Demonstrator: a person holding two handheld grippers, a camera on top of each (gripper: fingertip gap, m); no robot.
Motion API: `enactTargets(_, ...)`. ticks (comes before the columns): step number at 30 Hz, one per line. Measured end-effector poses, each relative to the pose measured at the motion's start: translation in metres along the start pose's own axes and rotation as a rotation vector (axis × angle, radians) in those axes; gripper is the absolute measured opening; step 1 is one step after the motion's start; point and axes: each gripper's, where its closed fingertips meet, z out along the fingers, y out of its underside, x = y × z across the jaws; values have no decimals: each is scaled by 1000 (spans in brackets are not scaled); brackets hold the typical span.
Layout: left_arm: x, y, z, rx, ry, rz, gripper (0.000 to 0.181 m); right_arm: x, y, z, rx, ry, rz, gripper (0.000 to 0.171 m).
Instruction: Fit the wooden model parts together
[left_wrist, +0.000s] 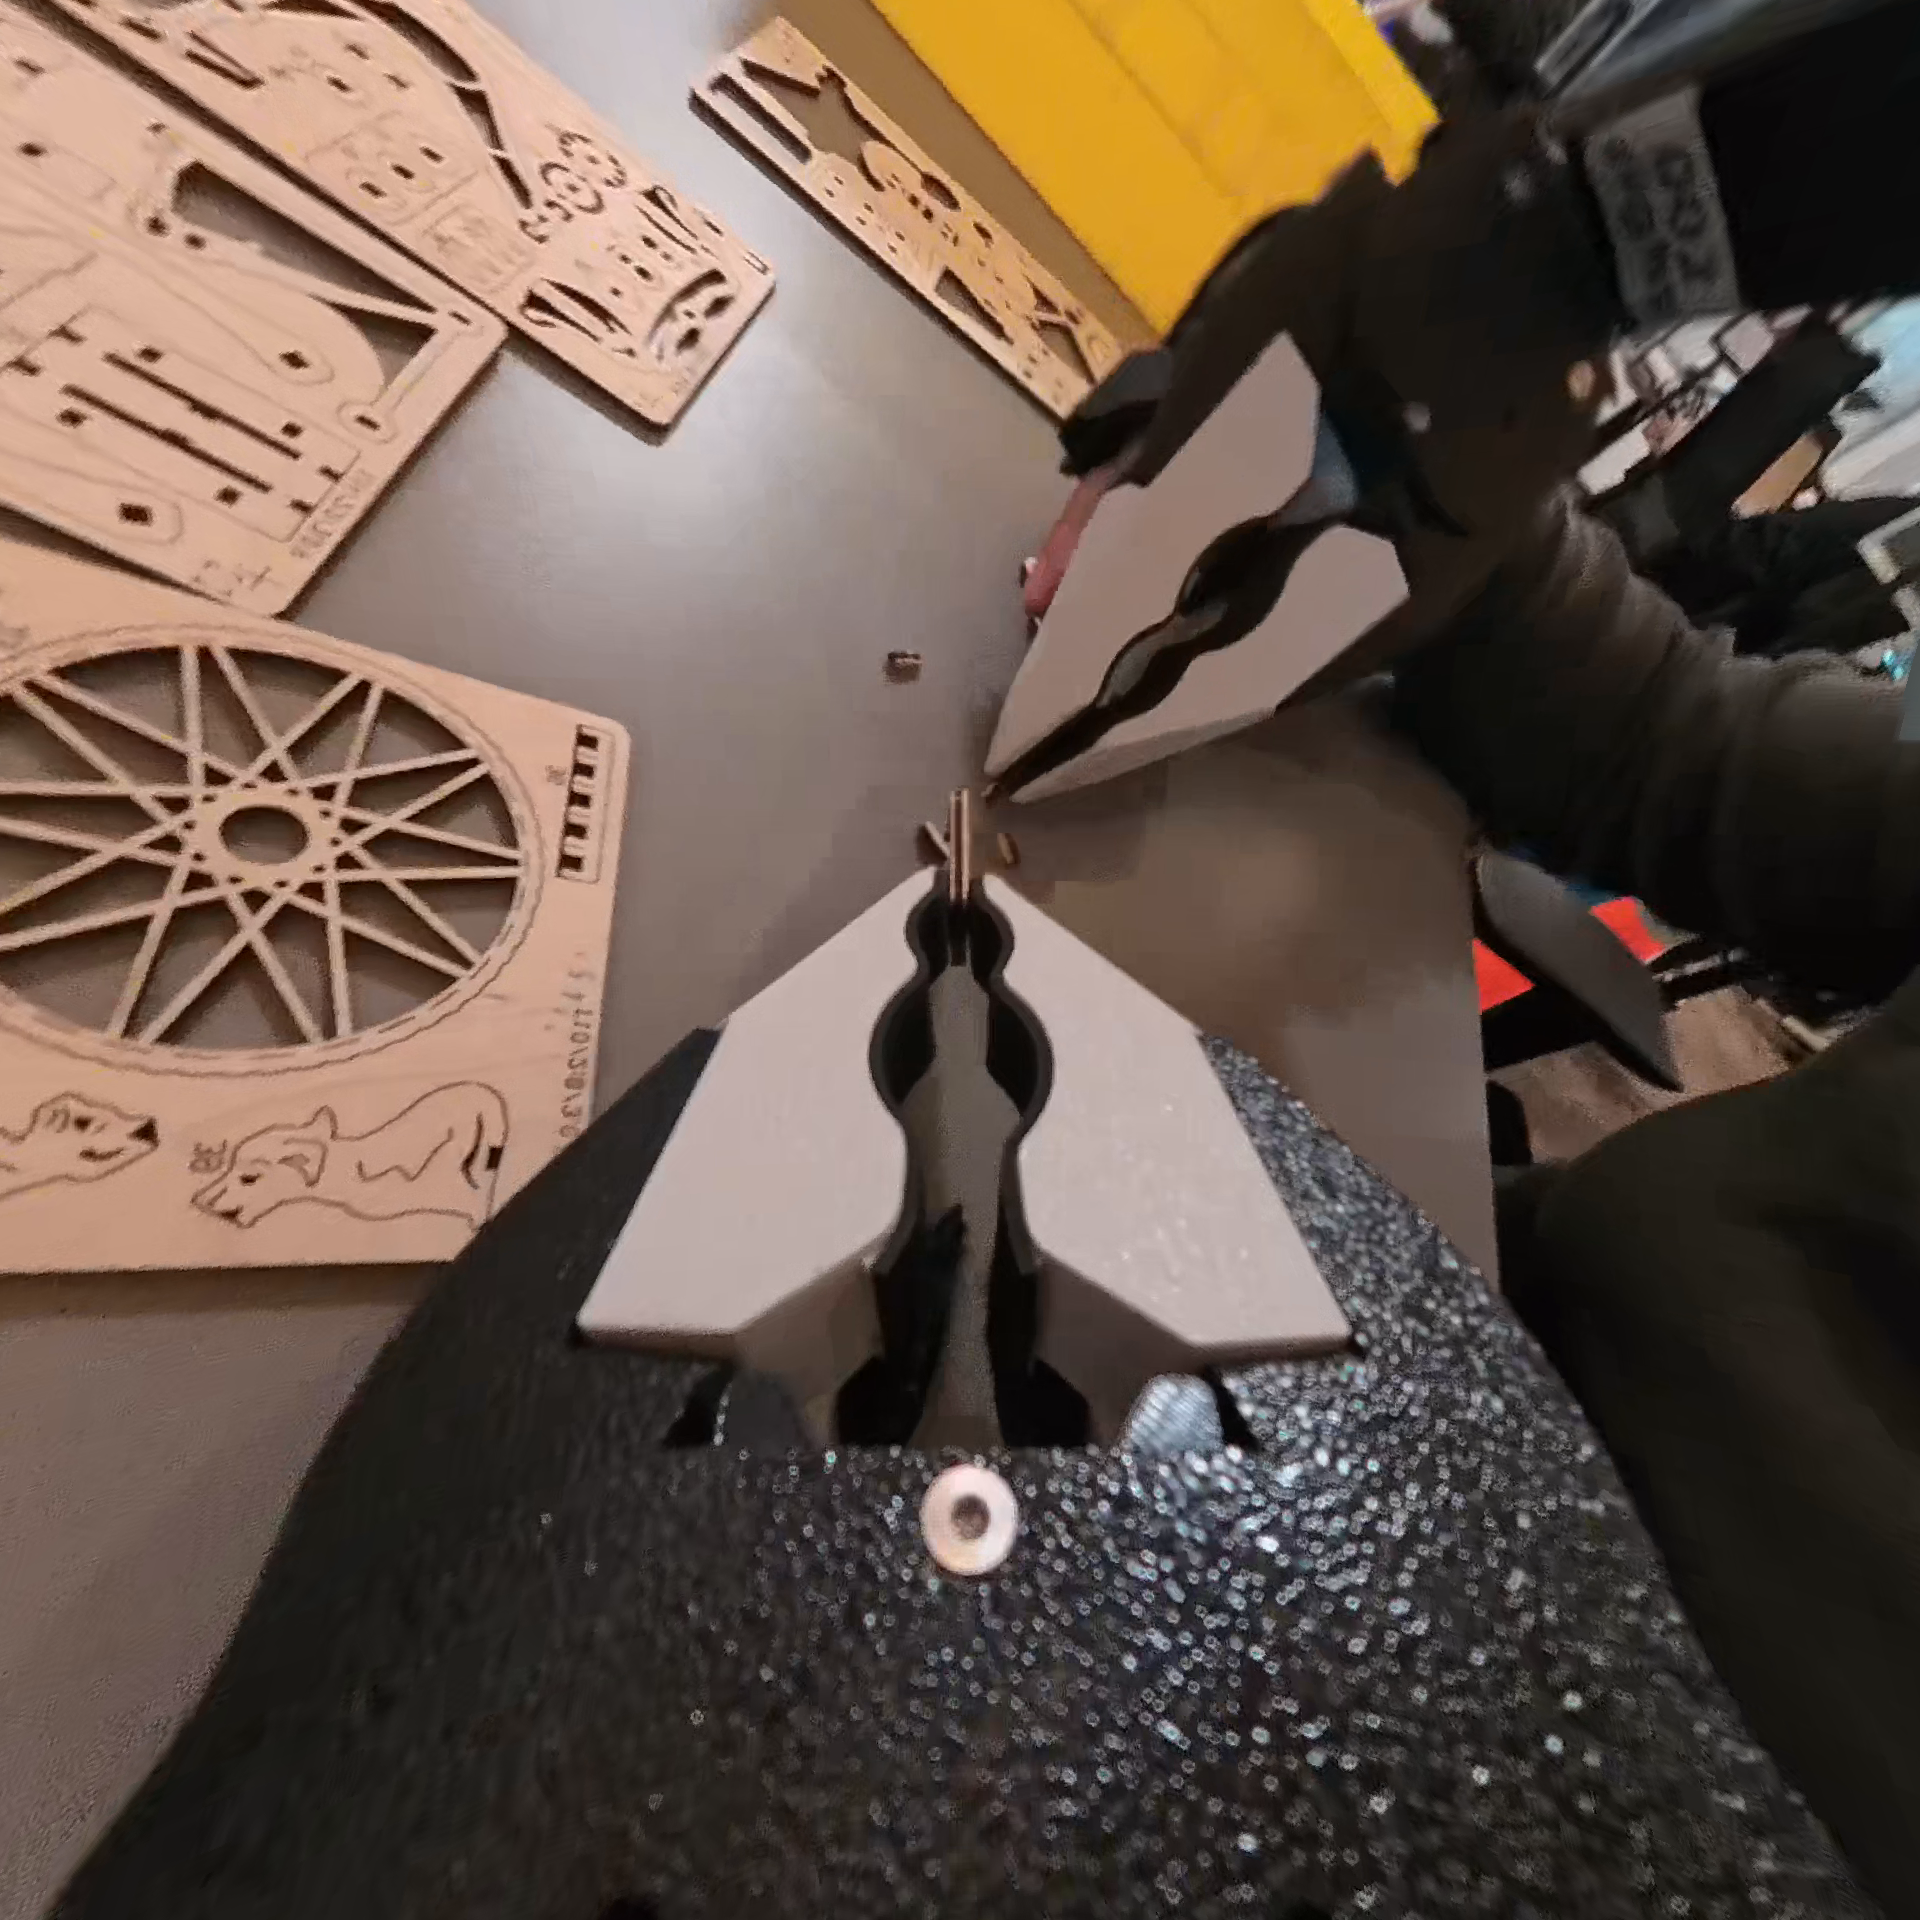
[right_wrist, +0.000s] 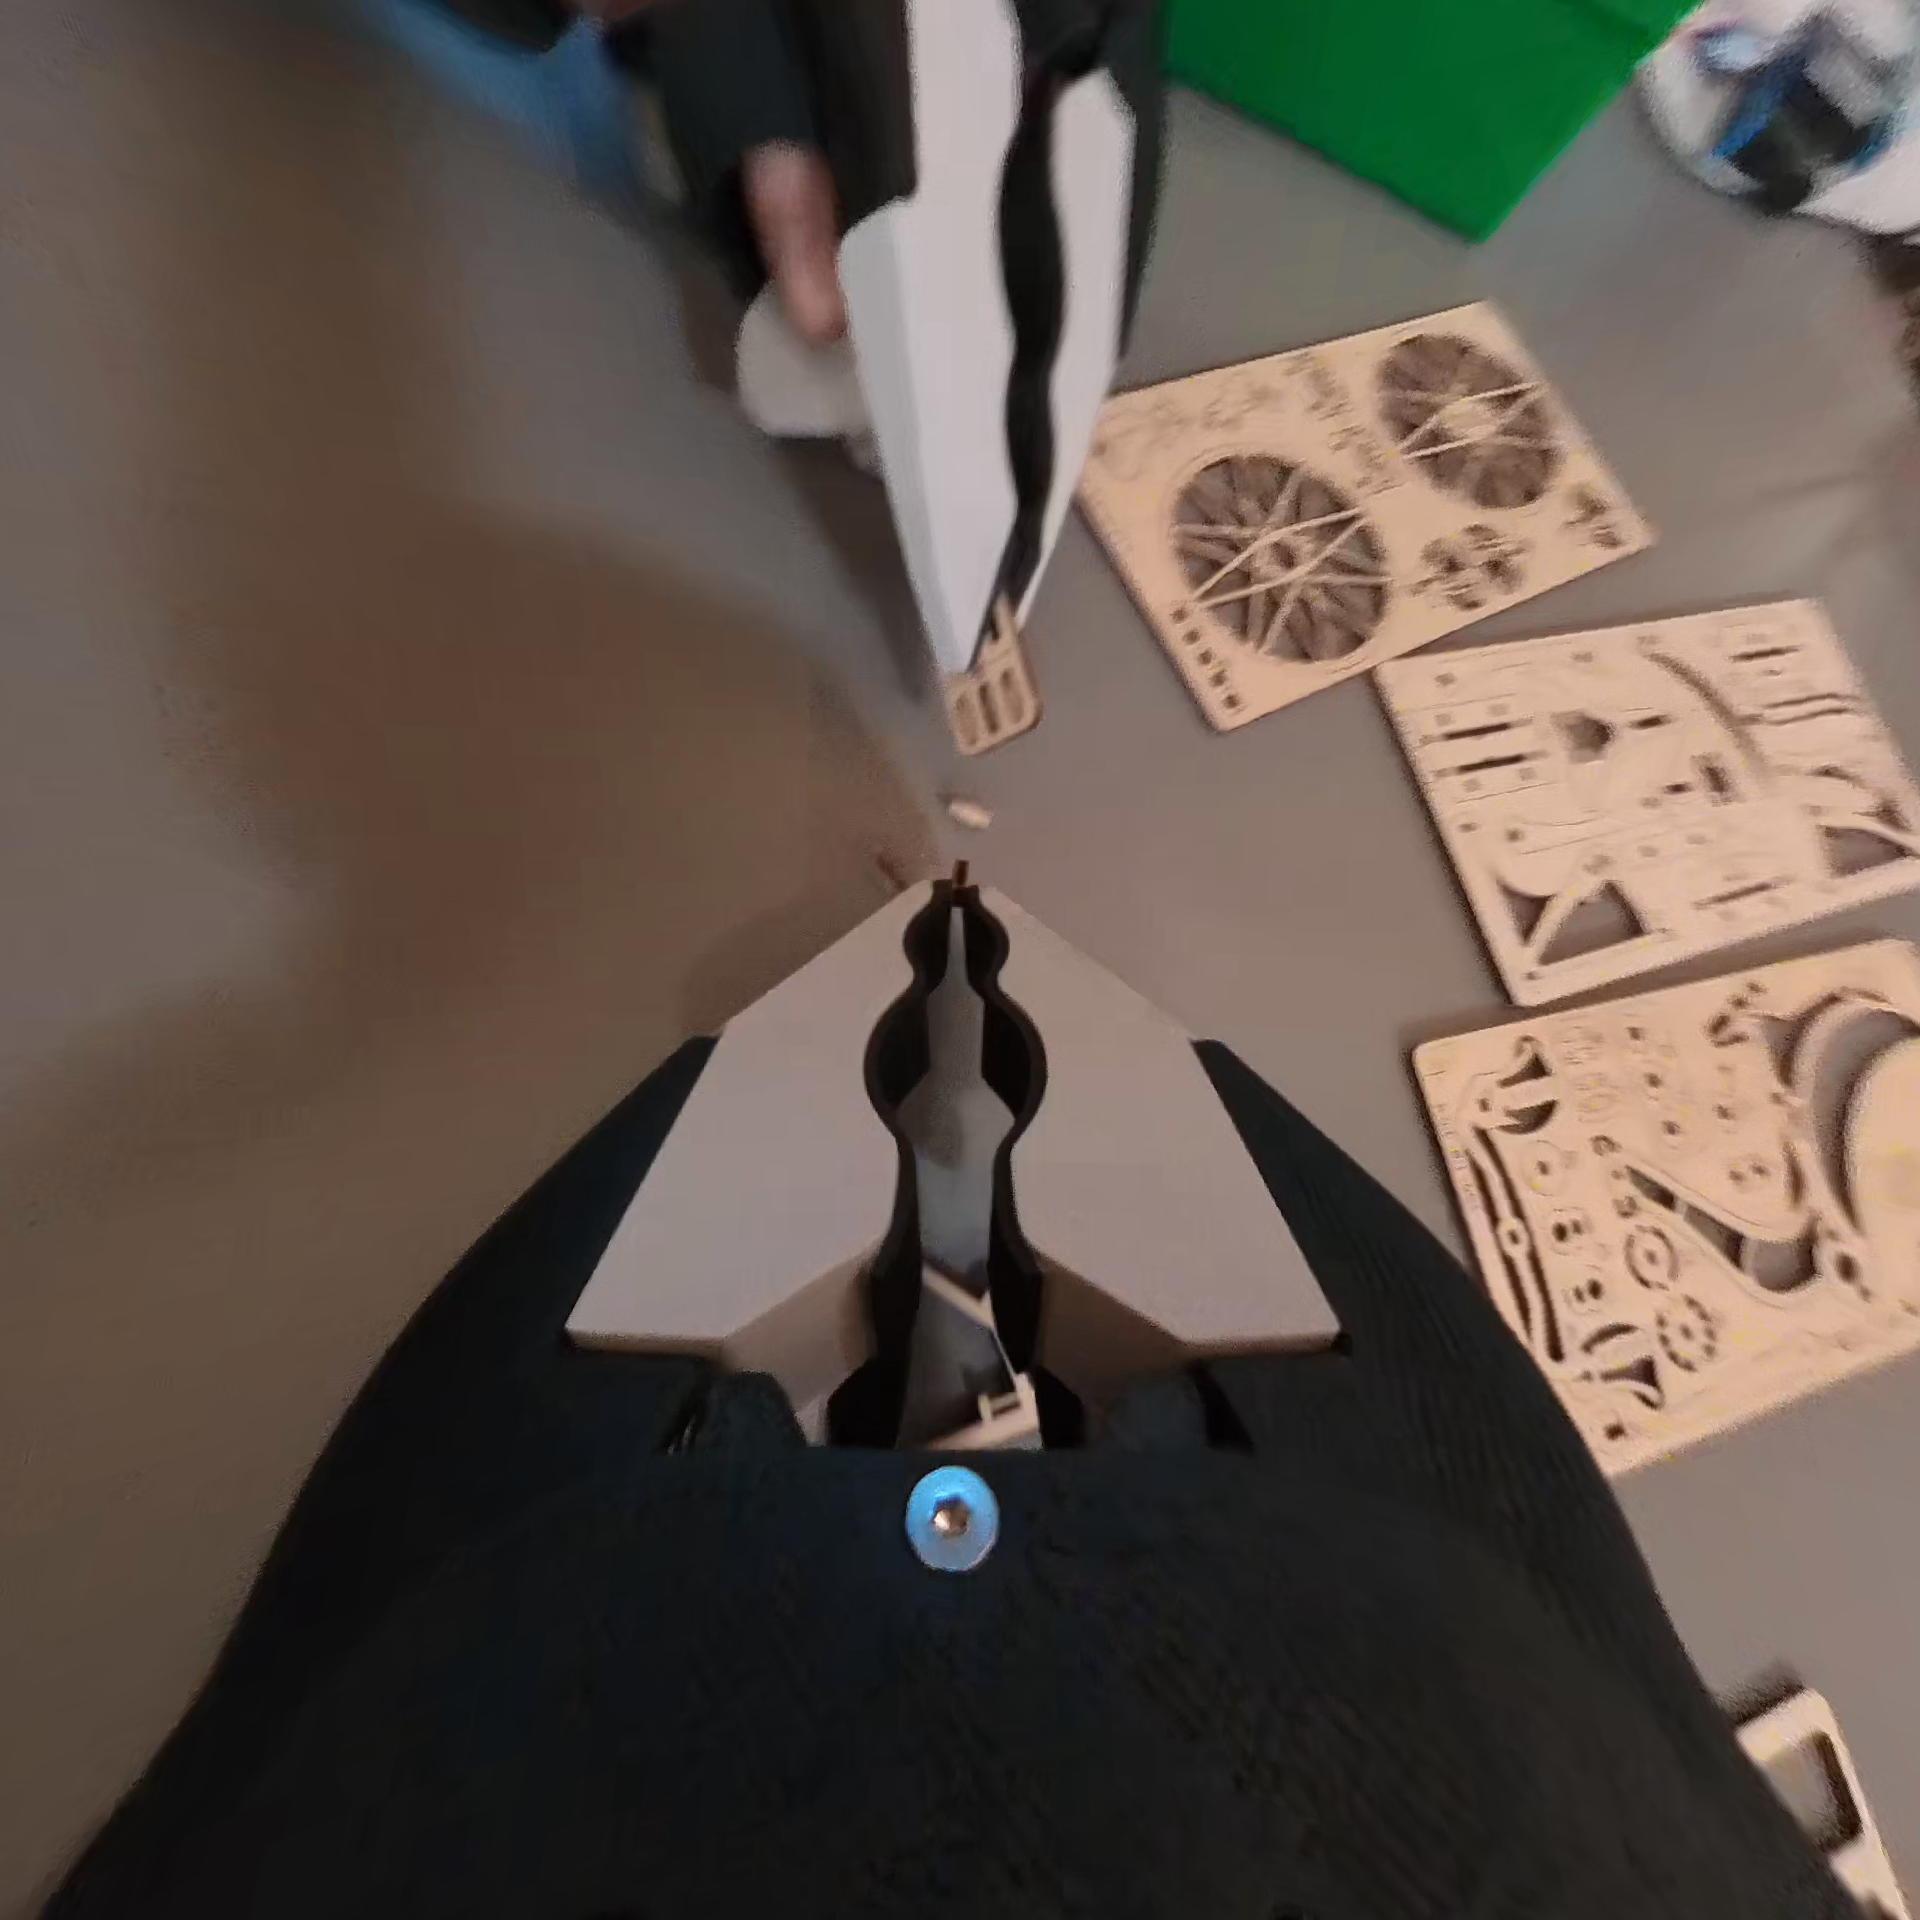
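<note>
Left gripper (left_wrist: 958, 896) pinches a thin flat slotted wooden piece (left_wrist: 960, 852); right gripper (left_wrist: 995, 792), at one o'clock, clamps a tiny wooden sliver (right_wrist: 961, 871).

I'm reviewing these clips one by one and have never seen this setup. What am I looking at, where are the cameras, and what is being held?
No robot arm here: a person holds one hand-held gripper in each hand, each with its own camera looking forward along its two pale fingers.

In the left wrist view, the left hand-held gripper fills the foreground, shut on a thin wooden part seen edge-on. The right wrist view shows that same part face-on as a small slotted plate.

The right hand-held gripper is closed on a tiny sliver, too small to identify.

On the grey table lie laser-cut wooden sheets, one with a spoked wheel, plus a small loose peg. A yellow box sits at the far edge.
</note>
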Motion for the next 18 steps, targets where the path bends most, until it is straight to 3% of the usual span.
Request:
enactTargets(4, -5, -2, -1, 19, -26, -30, 1, 10, -17, 7, 17, 237, 27, 0)
enactTargets(9, -9, -4, -2, 41, -32, -101, 1, 16, -23, 5, -85, 504, -156, 0)
enactTargets(18, -9, 0, 4, 1, -155, 62, 1, 14, -24, 14, -208, 615, -186, 0)
